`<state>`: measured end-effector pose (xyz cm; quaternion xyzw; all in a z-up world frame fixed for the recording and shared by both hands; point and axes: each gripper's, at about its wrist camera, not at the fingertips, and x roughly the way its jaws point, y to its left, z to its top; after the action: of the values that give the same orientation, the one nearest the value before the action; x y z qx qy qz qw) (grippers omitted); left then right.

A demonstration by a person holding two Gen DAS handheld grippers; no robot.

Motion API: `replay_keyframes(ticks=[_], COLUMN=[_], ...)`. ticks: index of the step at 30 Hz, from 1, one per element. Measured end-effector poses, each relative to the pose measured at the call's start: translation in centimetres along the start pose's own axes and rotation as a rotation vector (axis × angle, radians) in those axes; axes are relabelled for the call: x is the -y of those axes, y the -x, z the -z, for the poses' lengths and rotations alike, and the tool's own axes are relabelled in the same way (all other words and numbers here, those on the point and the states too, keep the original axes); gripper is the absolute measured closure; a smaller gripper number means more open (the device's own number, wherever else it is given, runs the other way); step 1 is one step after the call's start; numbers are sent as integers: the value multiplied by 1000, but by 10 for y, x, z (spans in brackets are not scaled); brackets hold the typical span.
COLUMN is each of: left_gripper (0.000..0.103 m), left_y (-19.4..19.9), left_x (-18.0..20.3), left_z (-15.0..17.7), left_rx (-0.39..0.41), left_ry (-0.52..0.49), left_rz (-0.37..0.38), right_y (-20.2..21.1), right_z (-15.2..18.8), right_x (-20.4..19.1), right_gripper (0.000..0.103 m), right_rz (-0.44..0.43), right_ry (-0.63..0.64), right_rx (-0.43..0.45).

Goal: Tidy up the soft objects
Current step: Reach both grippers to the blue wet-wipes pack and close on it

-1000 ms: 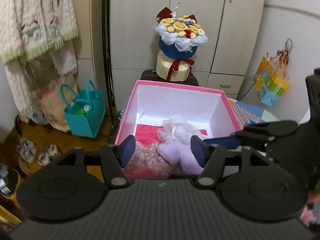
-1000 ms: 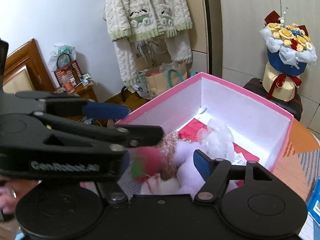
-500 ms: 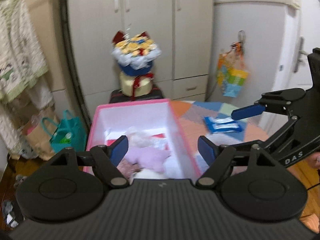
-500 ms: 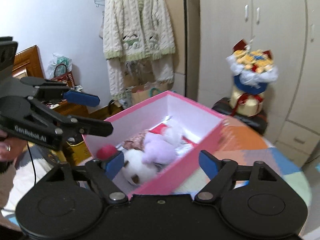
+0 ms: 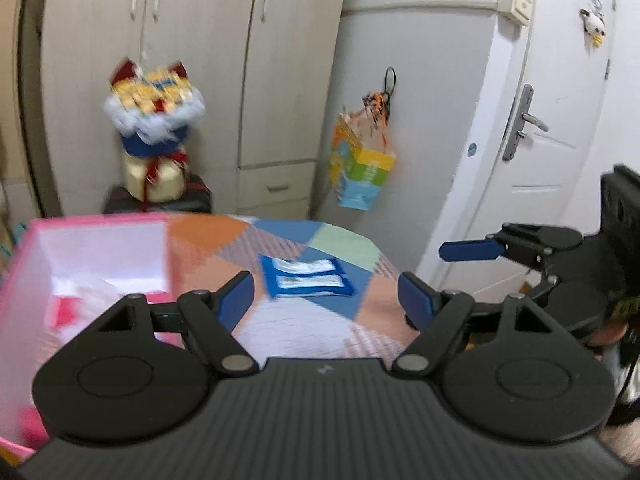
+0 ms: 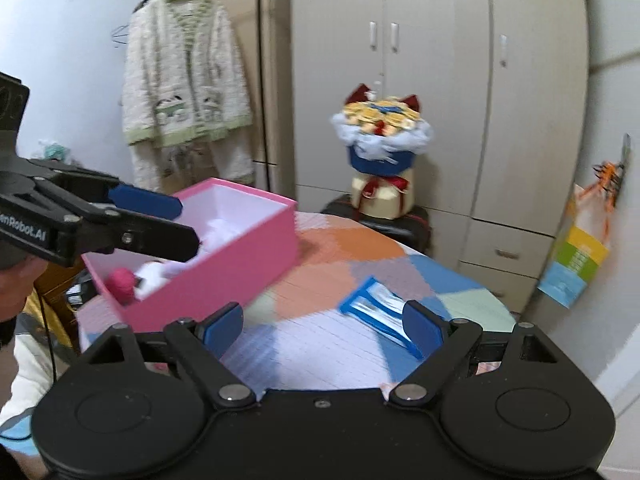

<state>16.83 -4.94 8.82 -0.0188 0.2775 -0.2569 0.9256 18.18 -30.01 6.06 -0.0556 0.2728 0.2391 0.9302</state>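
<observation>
Your next reach turned on the flat blue-and-white plastic packet (image 5: 306,276) lying on the patchwork tablecloth (image 5: 288,328), clear of the open pink cardboard box (image 6: 224,260). Seen from the left wrist, it lay just beyond your left gripper (image 5: 326,294), slightly left of the midline between the pads, with its long axis running left to right across the jaws. Seen from the right wrist, it lay ahead and to the right, its near end touching the right pad in the picture, its long axis slanting from far left to near right. I judged your right gripper (image 6: 324,322) the nearer of the two, though blur made that uncertain.

Both claws stood wide with nothing between the pads; the right one's jaws were opening further.

Counted: one packet on the cloth, one box, and inside it at least three soft things, a round pink plush piece (image 6: 122,280), a white plush toy (image 6: 154,272) and white fluffy stuff (image 6: 220,228) behind; more may be hidden by the wall.
</observation>
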Motion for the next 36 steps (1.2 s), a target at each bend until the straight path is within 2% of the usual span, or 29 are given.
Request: replay_keyframes(ticks=[7,12,15,18,20,25,31,33,36], left_gripper=[27,28,28,28,32,37,37,37,37], left_y=[-73,-111,-135,-161,-179,-217,-246,-249,-252], left_x=[6,7,1,-4,-10,-30,-54,-60,-61], left_z=[6,1,-1,4,9,17,23,24,26], left_rx=[-39,-29,-49,-53,-64,-99,-139,-125,-109], left_ry=[85,88,131,157,191,266,323,352,339], left_rz=[-1,-84,-98,-167,-199,-228,-334,-335,-349], right_y=[-32,-61,-81,-96,-107,-137,-170,-178,-187], right_z=[23,34,39,43,44,47,52,56,59], right_x=[36,54,65,72,79,94,98,100,106], right_gripper=[13,13,13,14,14,14,14,13,14], right_rz=[31,25,11,-3,-13,-38,-45,-34,-48], right_ry=[17,24,14,31,24,-18,-28,-36,-90], right_rx=[-1,19,26,70,78,28,-54,-74,-102])
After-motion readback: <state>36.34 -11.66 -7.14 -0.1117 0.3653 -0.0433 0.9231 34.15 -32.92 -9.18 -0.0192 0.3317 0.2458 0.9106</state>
